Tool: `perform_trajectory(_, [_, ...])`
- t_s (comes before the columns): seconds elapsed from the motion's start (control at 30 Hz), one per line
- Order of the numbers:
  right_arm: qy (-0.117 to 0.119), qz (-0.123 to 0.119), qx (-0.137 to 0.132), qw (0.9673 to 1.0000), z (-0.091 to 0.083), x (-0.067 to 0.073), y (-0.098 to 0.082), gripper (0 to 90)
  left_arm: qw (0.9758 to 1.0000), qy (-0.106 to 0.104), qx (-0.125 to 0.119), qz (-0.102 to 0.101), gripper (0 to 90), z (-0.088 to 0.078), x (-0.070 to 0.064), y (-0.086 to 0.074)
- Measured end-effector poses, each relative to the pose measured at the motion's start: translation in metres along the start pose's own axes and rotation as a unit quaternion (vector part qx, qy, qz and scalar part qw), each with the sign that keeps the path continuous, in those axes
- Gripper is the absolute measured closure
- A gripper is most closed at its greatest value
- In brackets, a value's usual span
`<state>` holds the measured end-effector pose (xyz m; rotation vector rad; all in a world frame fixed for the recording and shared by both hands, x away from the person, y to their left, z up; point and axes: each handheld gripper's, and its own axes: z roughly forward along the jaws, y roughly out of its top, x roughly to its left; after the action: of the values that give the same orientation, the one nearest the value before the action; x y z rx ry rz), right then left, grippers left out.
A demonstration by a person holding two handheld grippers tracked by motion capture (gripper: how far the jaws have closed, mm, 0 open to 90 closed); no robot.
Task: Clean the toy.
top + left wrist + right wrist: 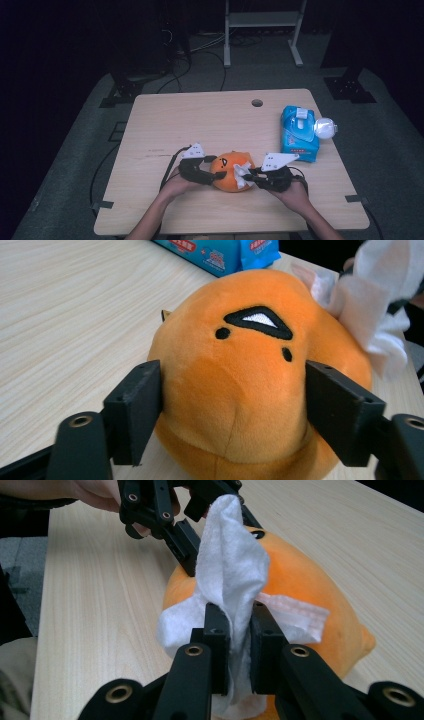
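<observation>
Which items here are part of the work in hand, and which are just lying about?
In use: orange plush toy, flanked by the left gripper; white wipe, pinched in the right gripper.
Lying about: blue wipes pack; white round object beside it.

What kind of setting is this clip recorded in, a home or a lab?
Probably a lab or recording room, not a home: a bare wooden table with a cable hole, loose cables on the grey floor, and a metal stand behind, all against dark surroundings.
</observation>
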<state>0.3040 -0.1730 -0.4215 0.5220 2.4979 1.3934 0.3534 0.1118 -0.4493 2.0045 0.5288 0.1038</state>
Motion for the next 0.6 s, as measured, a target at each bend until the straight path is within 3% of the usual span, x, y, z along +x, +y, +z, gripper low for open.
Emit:
perform_trajectory(0.27, [0.003,0.033,-0.008,0.9994,-0.01,-0.014,-0.011,79.7,0.9998,-0.017,0.01,0.005,31.4,-0.007,0.002,-0.005])
perform_trajectory(0.3, [0.003,0.032,-0.007,0.9994,-0.01,-0.014,-0.011,79.7,0.9998,-0.018,0.011,0.006,30.4,-0.007,0.001,-0.004])
perform_trajectory(0.33, [0.004,0.029,-0.001,0.9996,-0.008,-0.011,-0.009,79.8,0.9998,-0.018,0.01,0.007,18.9,-0.006,-0.003,0.002])
perform_trajectory(0.37, [0.004,0.029,-0.001,0.9996,-0.008,-0.011,-0.009,79.8,0.9998,-0.018,0.01,0.007,17.6,-0.006,-0.003,0.002])
perform_trajectory(0.43, [0.011,0.026,0.001,0.9996,-0.005,-0.007,-0.008,79.8,0.9995,-0.009,0.006,0.03,16.3,-0.002,-0.012,0.008])
perform_trajectory(0.6, [0.009,0.023,-0.001,0.9997,-0.006,-0.007,-0.006,79.8,0.9994,-0.009,0.007,0.033,28.5,-0.003,-0.006,0.003])
